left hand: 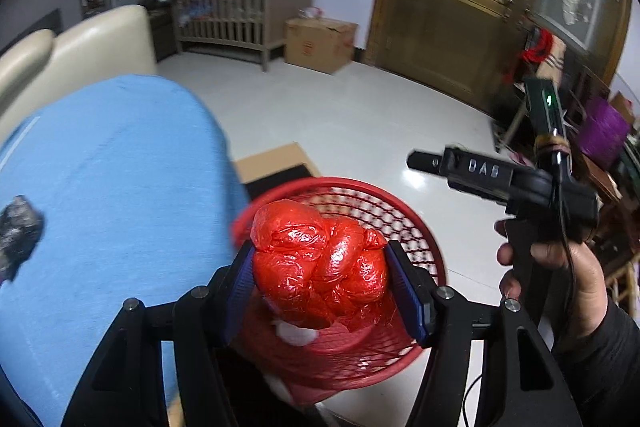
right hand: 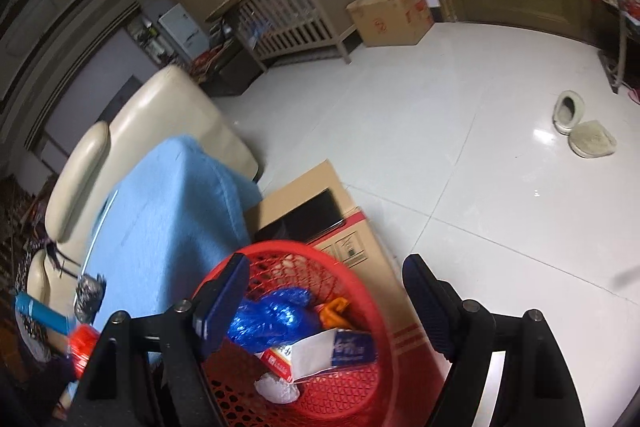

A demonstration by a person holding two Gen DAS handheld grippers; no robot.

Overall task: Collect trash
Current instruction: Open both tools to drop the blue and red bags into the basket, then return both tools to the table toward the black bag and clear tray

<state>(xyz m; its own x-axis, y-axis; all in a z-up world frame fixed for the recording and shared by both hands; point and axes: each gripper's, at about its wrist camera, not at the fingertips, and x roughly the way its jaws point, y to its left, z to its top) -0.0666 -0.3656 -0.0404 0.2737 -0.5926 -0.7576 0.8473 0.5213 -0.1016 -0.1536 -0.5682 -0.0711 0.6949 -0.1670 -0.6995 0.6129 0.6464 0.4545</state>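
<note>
White floor tiles [right hand: 460, 167] spread ahead; my left gripper [left hand: 320, 279] clamps a crumpled red bag [left hand: 320, 267] just above the red basket [left hand: 400, 211], while my right gripper [right hand: 324, 303] hangs wide and empty over it.

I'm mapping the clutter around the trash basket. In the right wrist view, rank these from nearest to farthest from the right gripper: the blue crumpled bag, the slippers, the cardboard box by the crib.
1. Blue crumpled bag: in the red basket, just beside the right gripper's left finger.
2. Slippers: out on the white floor, to the right.
3. Cardboard box: against the far wall beside the crib.
</note>
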